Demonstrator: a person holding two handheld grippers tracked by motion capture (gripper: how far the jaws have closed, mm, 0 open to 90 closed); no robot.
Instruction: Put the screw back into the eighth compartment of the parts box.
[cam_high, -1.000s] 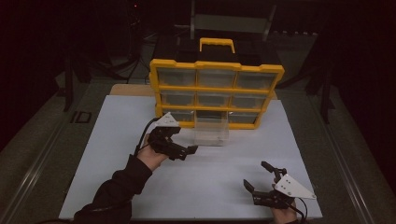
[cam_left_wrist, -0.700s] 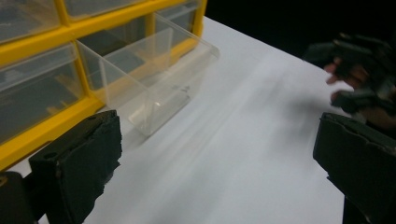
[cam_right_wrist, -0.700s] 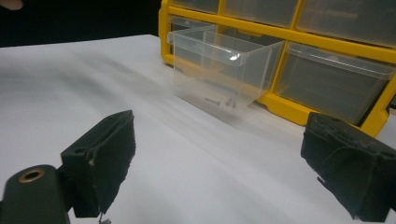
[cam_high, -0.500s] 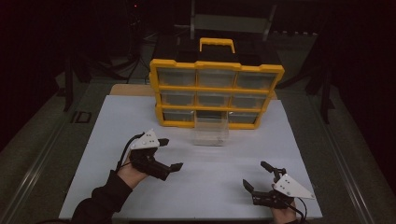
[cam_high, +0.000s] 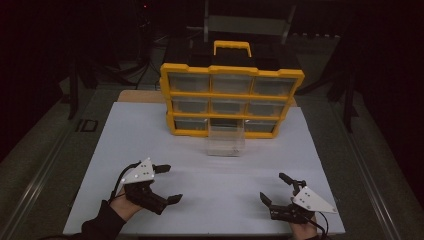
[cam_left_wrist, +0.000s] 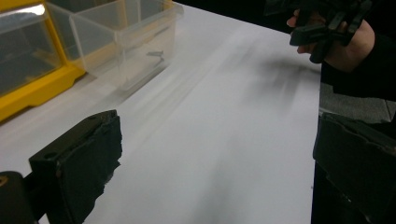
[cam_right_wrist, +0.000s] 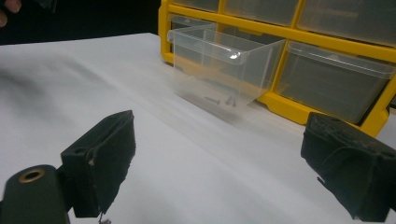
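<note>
Left gripper (cam_left_wrist: 215, 154) has its two black jaws spread wide over bare white table (cam_left_wrist: 224, 140), nothing between them. Up in the left corner sits a clear plastic drawer (cam_left_wrist: 126, 42), a small screw (cam_left_wrist: 156, 54) inside, right against the yellow organizer (cam_left_wrist: 32, 88). The other hand (cam_left_wrist: 345, 44) with its gripper is top right.

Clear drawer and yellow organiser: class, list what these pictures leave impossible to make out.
- Clear drawer: the specks on its floor in the right gripper view are too small to identify.
- Yellow organiser: its frosted fronts hide any contents in the high view.
- Left gripper view: blur smears the white sheet.
</note>
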